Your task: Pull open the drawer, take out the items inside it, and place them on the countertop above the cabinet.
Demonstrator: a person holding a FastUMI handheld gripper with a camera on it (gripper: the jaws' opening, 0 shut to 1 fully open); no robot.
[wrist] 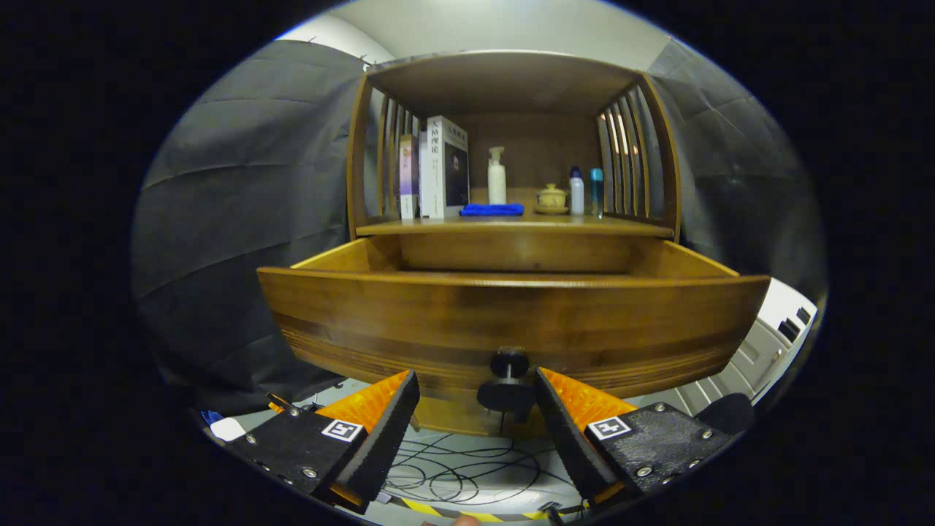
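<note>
Gripper view: tongs (pixel 476 409) apart around one knob (pixel 508 363); one drawer (pixel 511 321) open; three bottles (pixel 497 175).

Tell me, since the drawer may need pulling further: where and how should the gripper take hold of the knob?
Grip the knob on the drawer front by its thin stem, behind the round head, coming straight on from the front. The head would probably stop the fingers slipping off on a pull. The gripper is open, with the knob between its fingers.
</note>
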